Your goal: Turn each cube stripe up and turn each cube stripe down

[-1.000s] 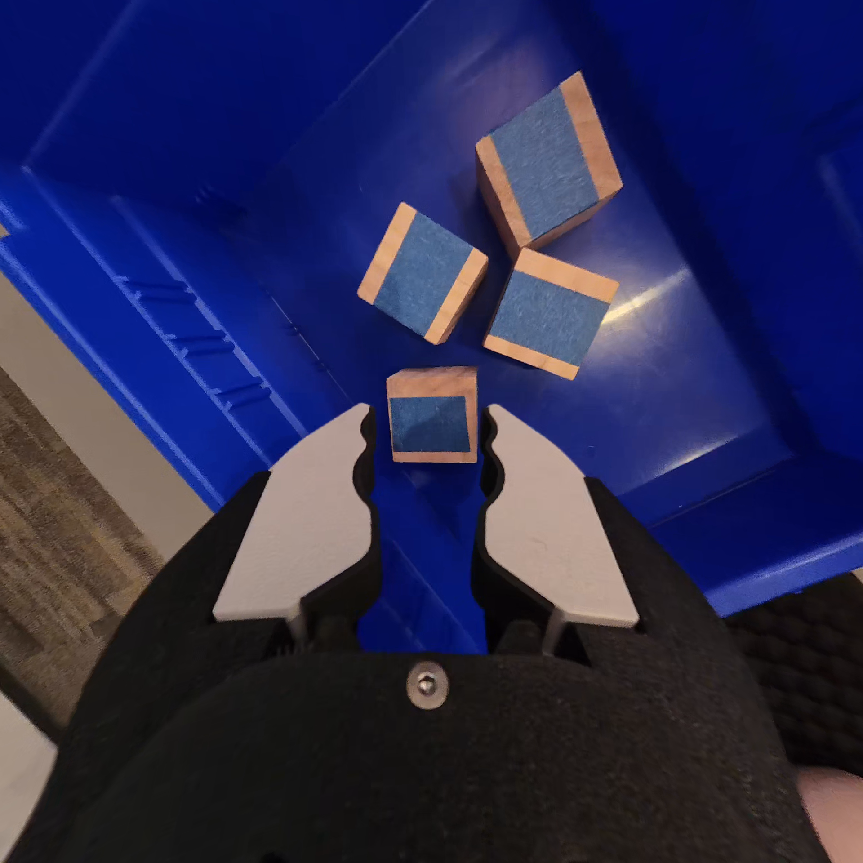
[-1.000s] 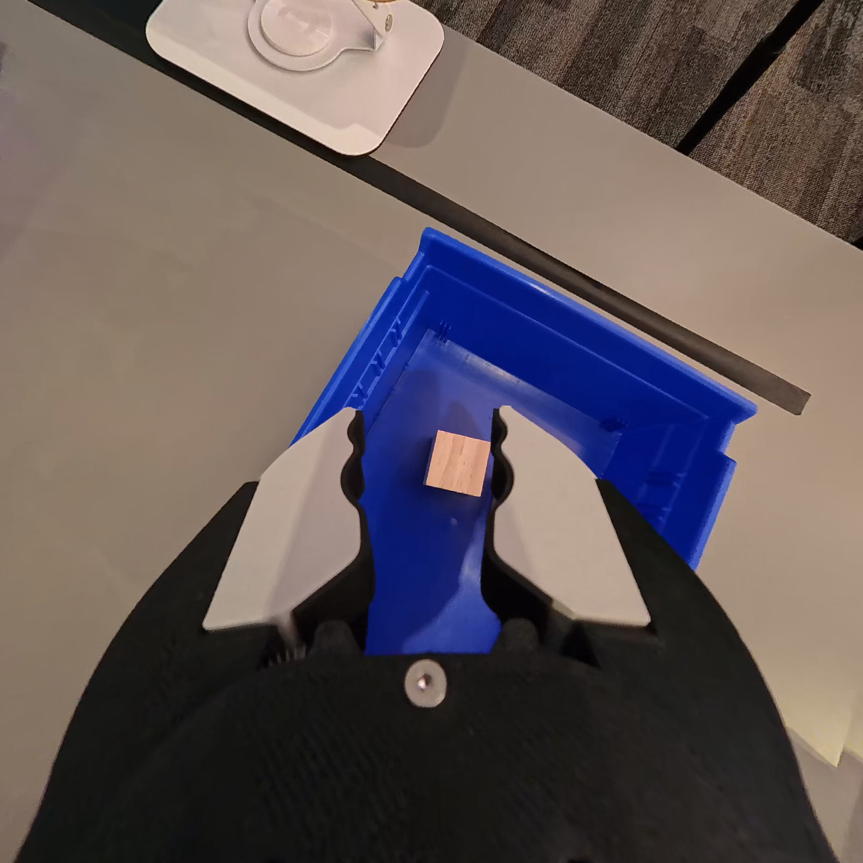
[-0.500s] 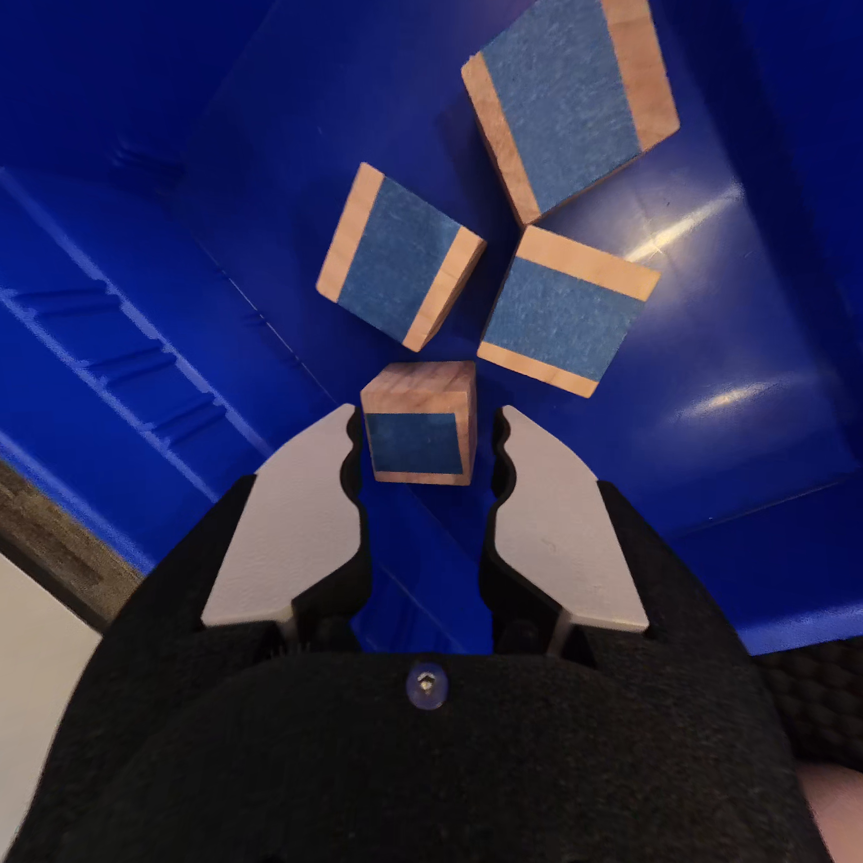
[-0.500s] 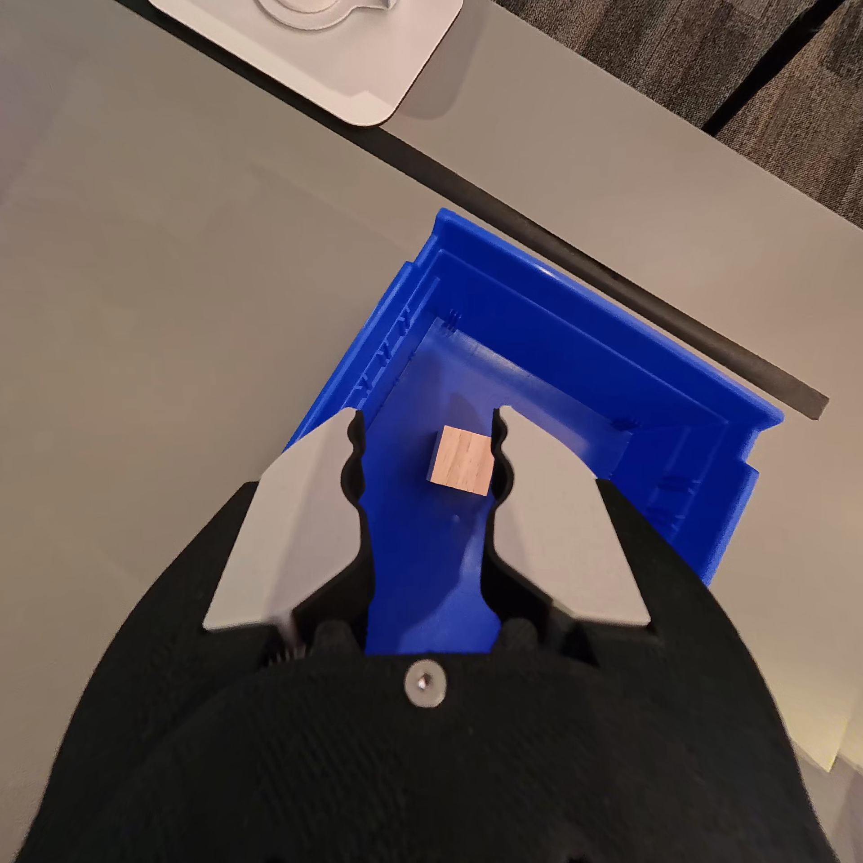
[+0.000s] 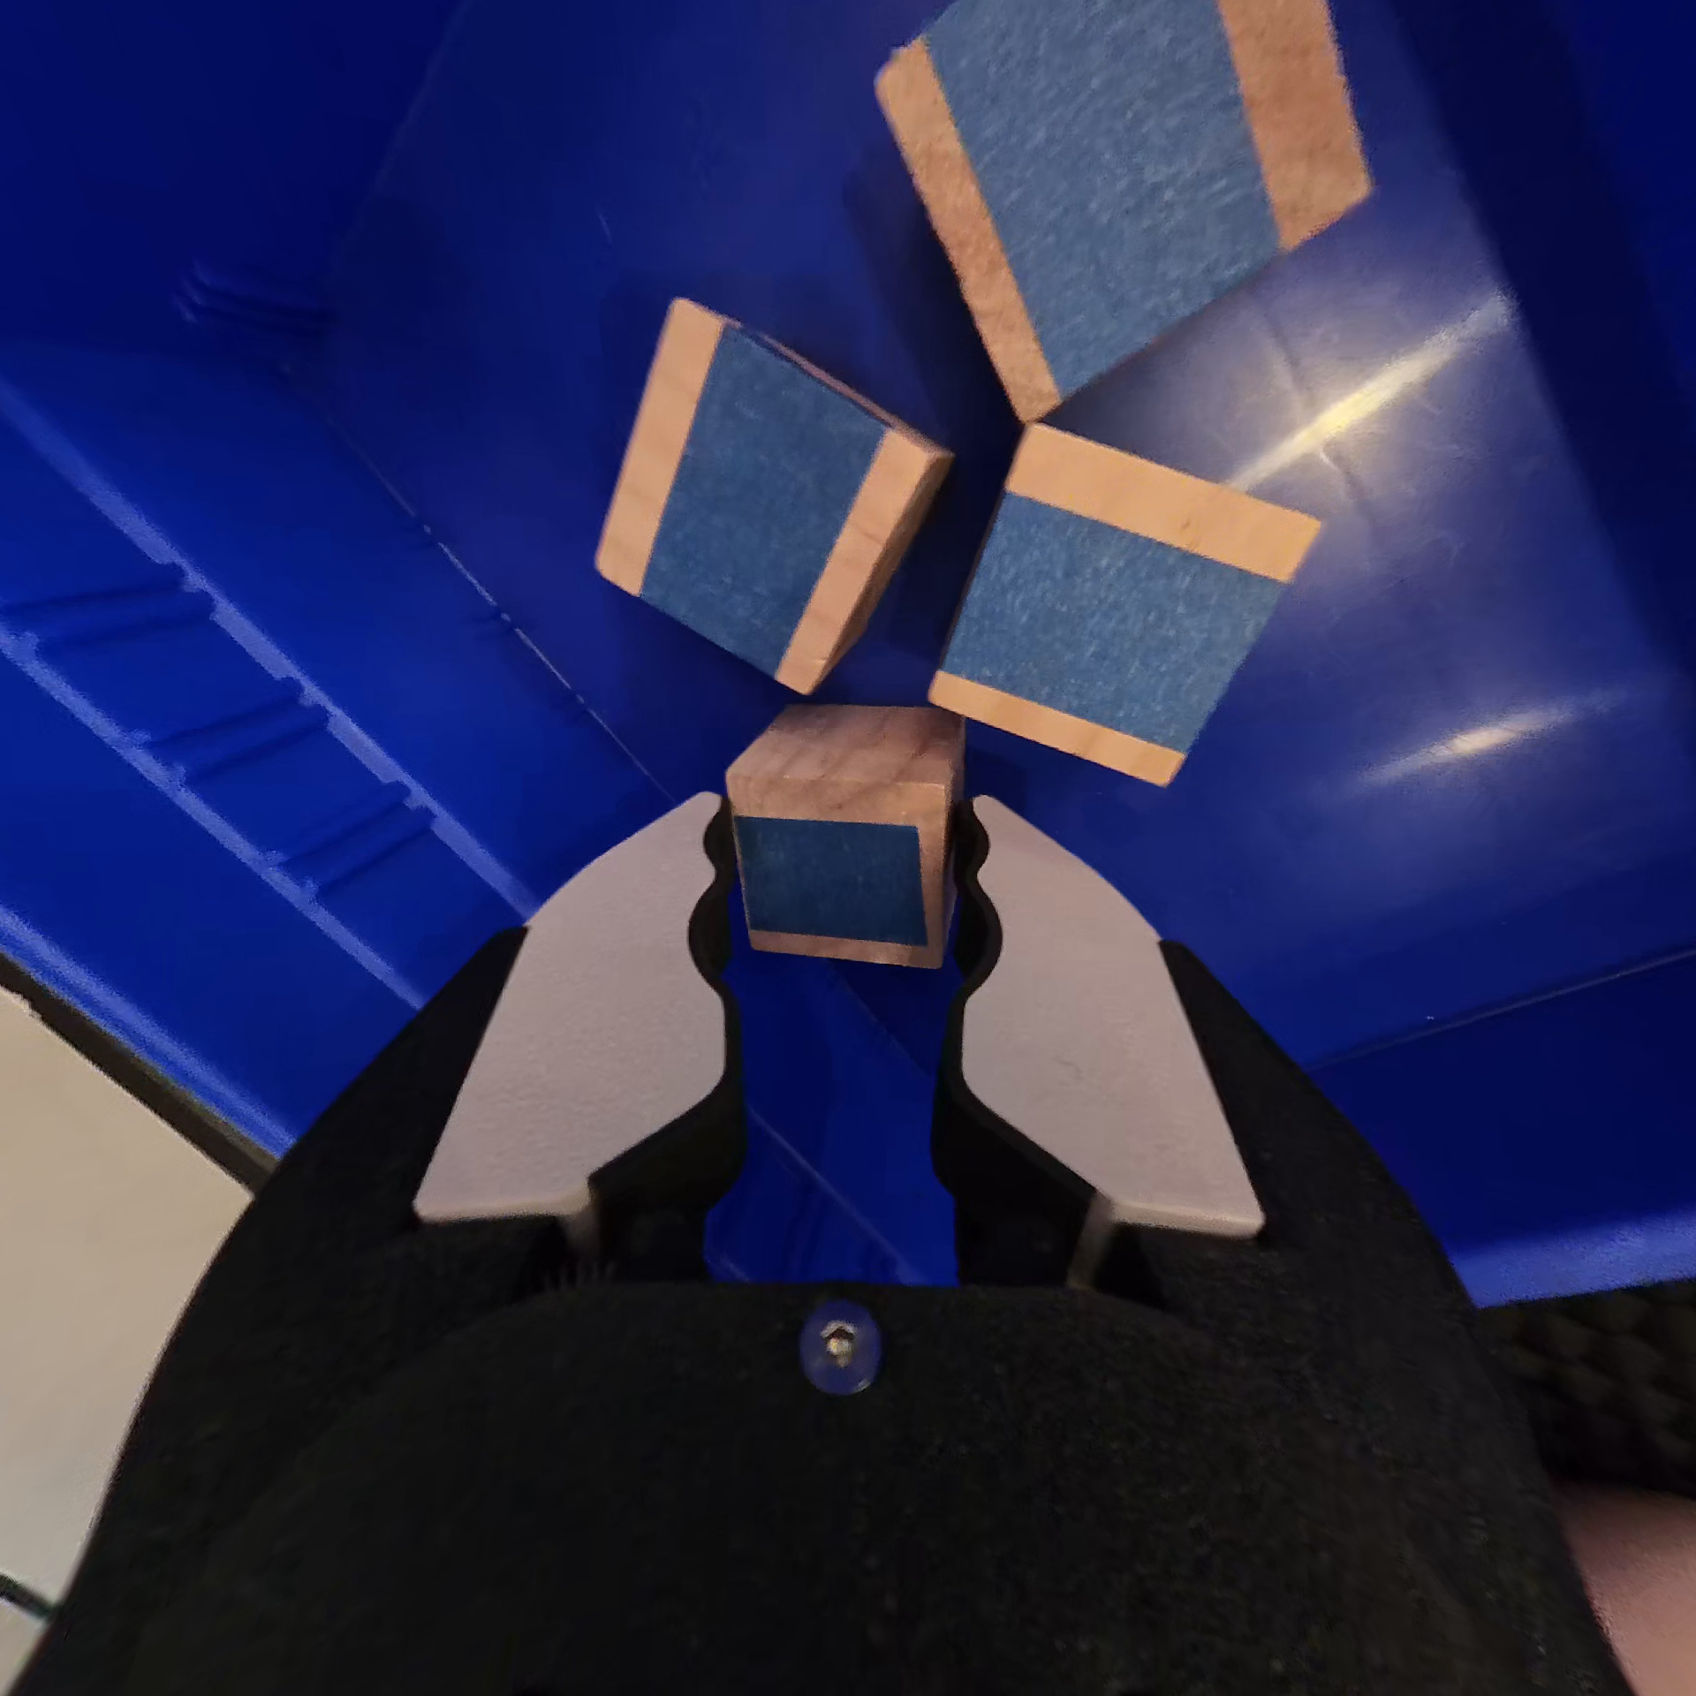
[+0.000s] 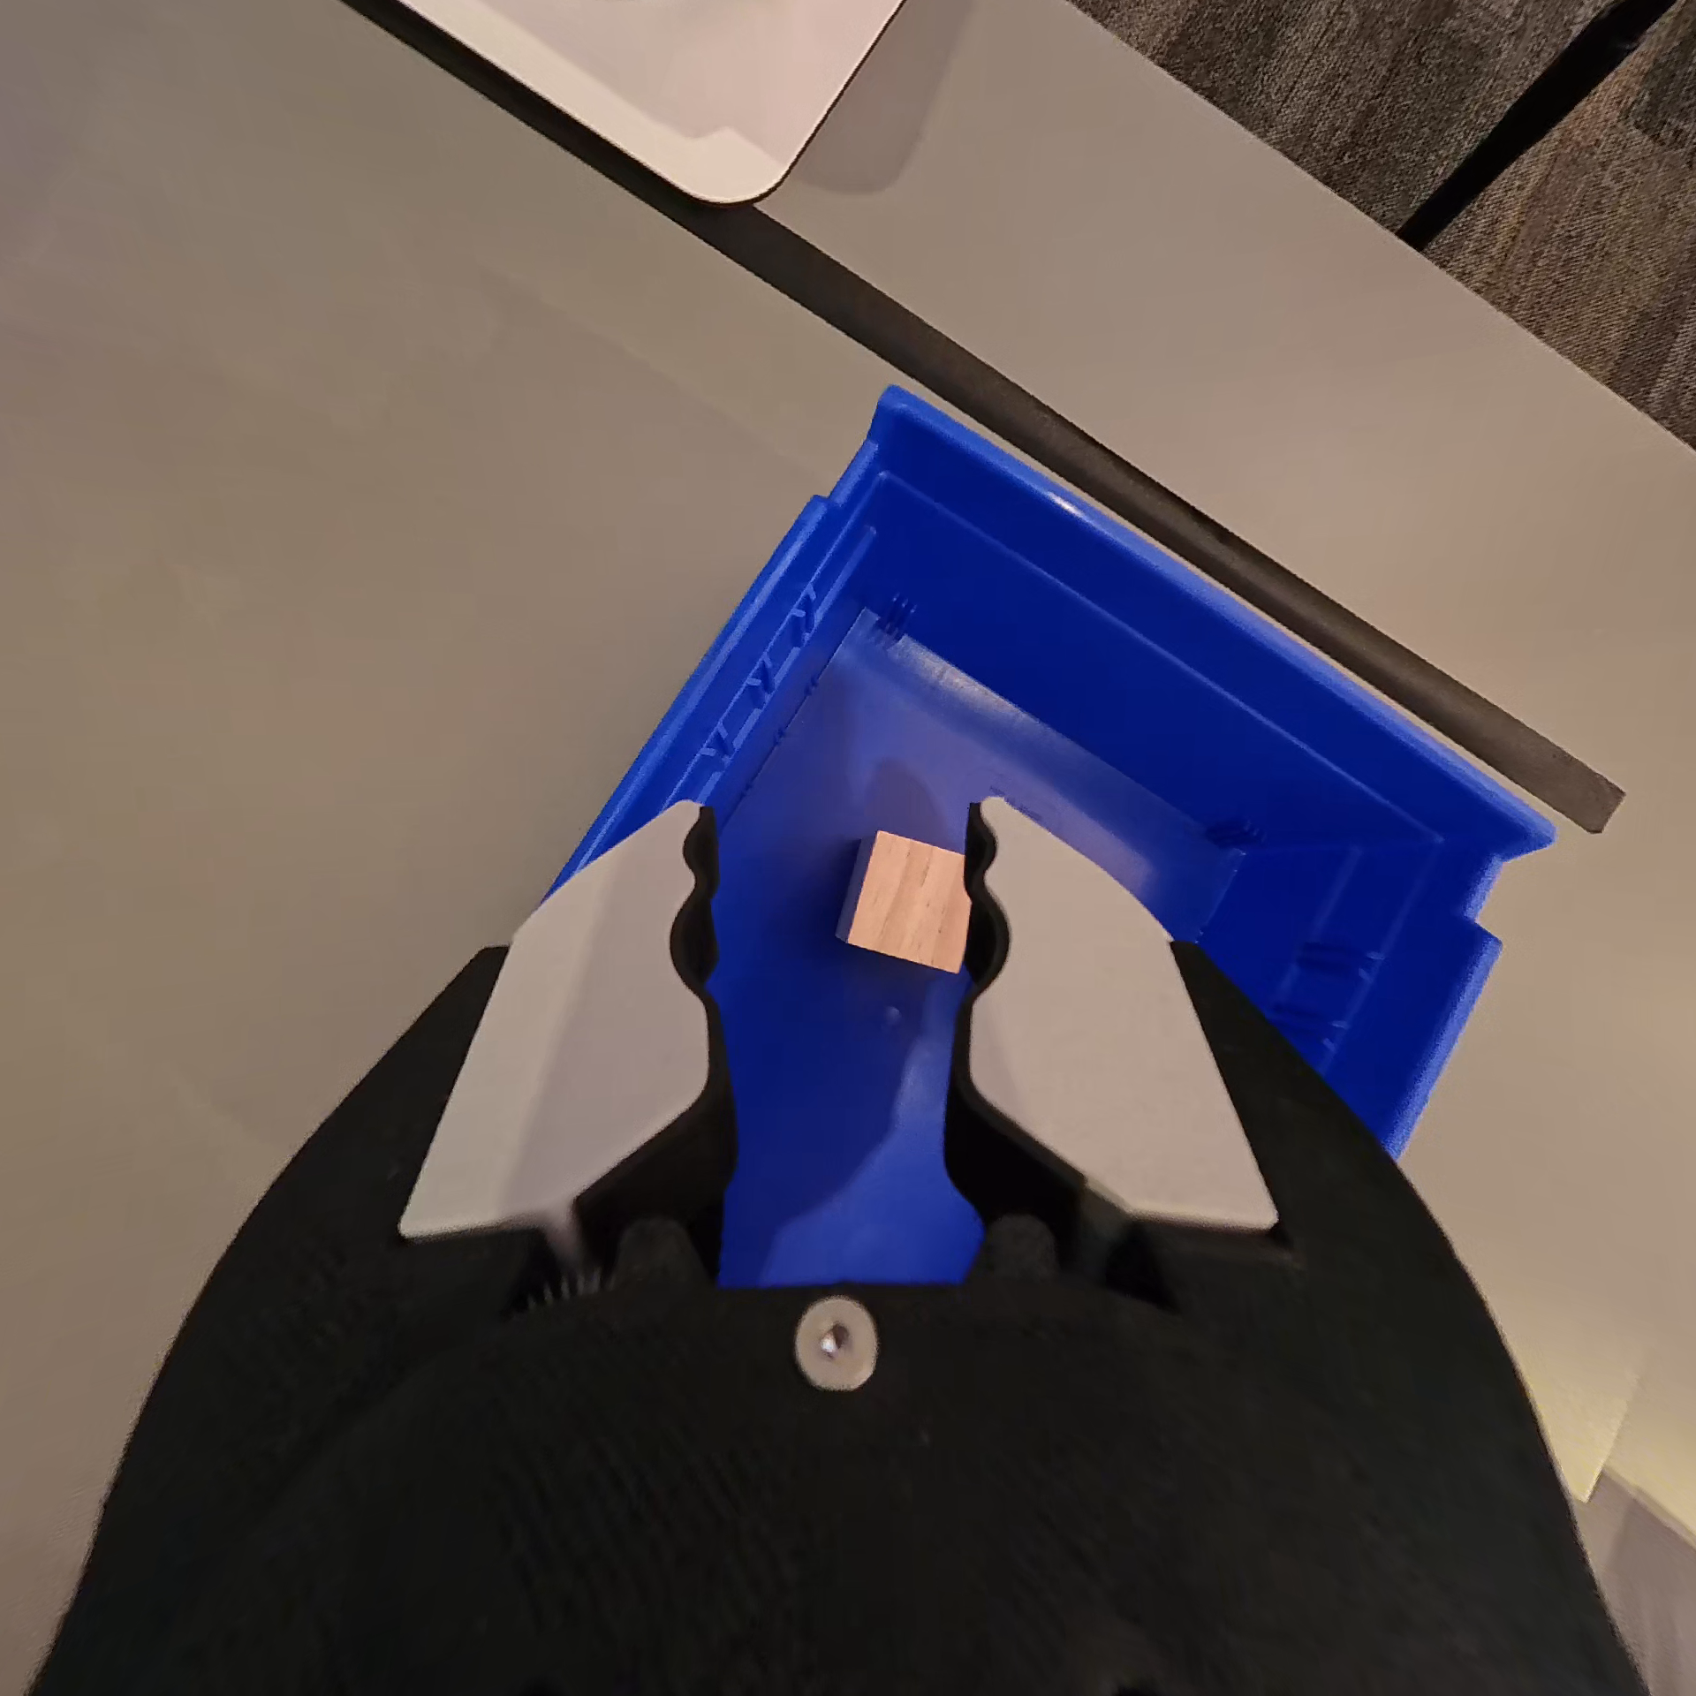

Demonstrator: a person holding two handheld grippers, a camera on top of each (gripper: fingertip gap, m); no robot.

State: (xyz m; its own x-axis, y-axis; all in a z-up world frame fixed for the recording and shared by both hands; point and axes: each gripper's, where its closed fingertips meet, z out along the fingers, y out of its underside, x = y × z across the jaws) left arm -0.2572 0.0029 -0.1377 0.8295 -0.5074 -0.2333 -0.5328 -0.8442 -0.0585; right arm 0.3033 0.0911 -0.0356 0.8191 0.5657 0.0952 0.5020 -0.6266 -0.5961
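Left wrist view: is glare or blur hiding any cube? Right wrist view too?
Left wrist view: glare streaks on the bin floor miss the cubes; the far cube is slightly soft. Right wrist view: even light, the plain cube sharp, the pad slightly blurred.

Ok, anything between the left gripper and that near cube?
Nothing visible. The near cube sits between the open fingers of the left gripper, stripe facing the camera. The striped cube behind lies close beyond its far right corner.
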